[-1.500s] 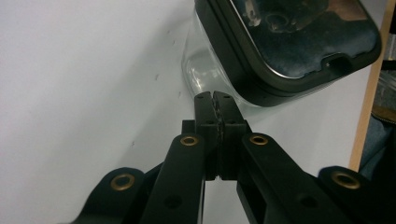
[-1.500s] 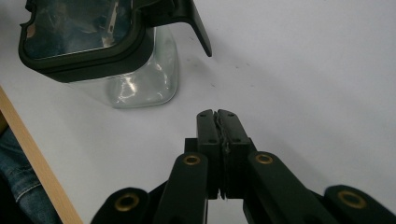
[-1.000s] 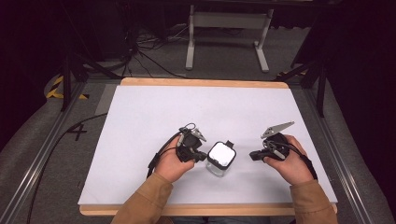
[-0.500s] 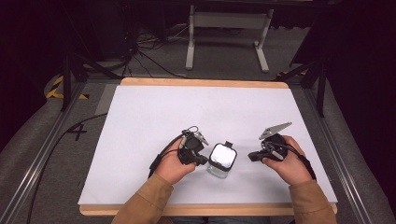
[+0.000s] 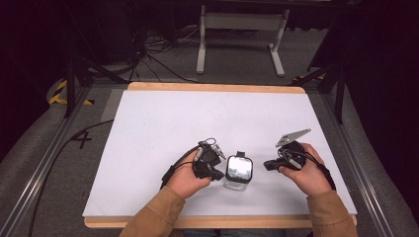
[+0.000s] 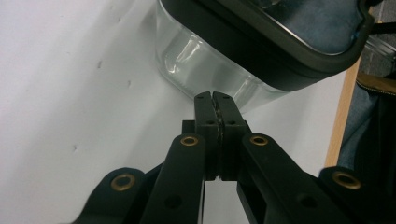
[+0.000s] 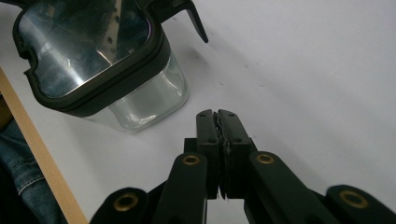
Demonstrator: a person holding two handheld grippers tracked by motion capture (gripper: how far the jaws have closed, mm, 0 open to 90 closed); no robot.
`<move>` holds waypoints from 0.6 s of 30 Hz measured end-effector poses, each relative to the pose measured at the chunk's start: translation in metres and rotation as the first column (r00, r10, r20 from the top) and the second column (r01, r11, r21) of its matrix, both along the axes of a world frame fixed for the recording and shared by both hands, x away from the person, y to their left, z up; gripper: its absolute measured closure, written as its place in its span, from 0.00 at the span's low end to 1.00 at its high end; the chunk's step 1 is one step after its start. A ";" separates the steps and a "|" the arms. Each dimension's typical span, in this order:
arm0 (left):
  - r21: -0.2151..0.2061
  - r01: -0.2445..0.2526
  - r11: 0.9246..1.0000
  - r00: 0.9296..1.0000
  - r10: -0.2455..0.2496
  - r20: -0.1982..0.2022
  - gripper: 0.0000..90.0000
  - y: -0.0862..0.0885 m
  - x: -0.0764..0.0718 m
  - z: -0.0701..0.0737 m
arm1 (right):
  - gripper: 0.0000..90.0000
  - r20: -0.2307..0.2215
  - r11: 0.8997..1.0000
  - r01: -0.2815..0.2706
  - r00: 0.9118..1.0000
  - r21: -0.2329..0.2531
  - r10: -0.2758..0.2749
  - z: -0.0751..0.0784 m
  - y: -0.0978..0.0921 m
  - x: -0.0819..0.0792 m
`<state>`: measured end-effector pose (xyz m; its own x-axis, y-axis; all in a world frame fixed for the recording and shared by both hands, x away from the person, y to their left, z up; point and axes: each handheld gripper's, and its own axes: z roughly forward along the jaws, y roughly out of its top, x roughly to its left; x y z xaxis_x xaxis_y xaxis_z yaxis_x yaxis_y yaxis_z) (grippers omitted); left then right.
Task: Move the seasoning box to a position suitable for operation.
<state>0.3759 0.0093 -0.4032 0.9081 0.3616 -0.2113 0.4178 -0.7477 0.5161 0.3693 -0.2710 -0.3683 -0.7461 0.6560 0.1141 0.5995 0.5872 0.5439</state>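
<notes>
Flanking a clear lidded container (image 5: 238,171) on the table (image 5: 163,123), left tool (image 6: 215,100) and right tool (image 7: 217,116) are both pressed closed, gripping nothing.

A white sheet covers the counter (image 5: 163,123), whose wooden edge shows along its far and near sides. Grey carpet (image 5: 29,163) surrounds it (a "4" is marked at the left). Beyond, black cables (image 5: 148,54) trail past a grey metal stand (image 5: 239,22) into darkness.
</notes>
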 end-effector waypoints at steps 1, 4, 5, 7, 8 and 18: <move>0.001 -0.001 1.000 1.000 0.001 0.001 1.00 -0.001 -0.001 0.000 | 0.98 0.000 1.000 0.000 1.000 0.000 0.000 0.000 0.000 0.000; 0.003 0.011 1.000 1.000 -0.011 -0.001 1.00 -0.005 -0.004 0.000 | 0.98 -0.002 1.000 -0.001 1.000 0.002 0.001 0.000 0.000 0.000; 0.003 0.011 1.000 1.000 -0.011 -0.001 1.00 -0.005 -0.004 0.000 | 0.98 -0.002 1.000 -0.001 1.000 0.002 0.001 0.000 0.000 0.000; 0.007 0.024 1.000 1.000 -0.024 -0.001 1.00 -0.007 -0.005 0.001 | 0.98 -0.002 1.000 0.001 1.000 0.003 -0.001 0.000 -0.001 0.000; 0.010 0.032 0.999 0.999 -0.032 0.001 1.00 -0.008 -0.005 0.001 | 0.98 -0.001 1.000 -0.001 1.000 0.003 0.001 0.001 -0.001 0.000; -0.019 0.034 0.999 0.999 -0.035 -0.018 0.95 -0.004 -0.004 0.003 | 0.98 -0.002 1.000 0.004 1.000 0.004 -0.004 0.001 -0.004 -0.002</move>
<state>0.3715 0.0048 -0.3999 0.9157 0.3260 -0.2347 0.4017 -0.7520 0.5226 0.3677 -0.2747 -0.3670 -0.7431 0.6585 0.1187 0.6032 0.5824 0.5449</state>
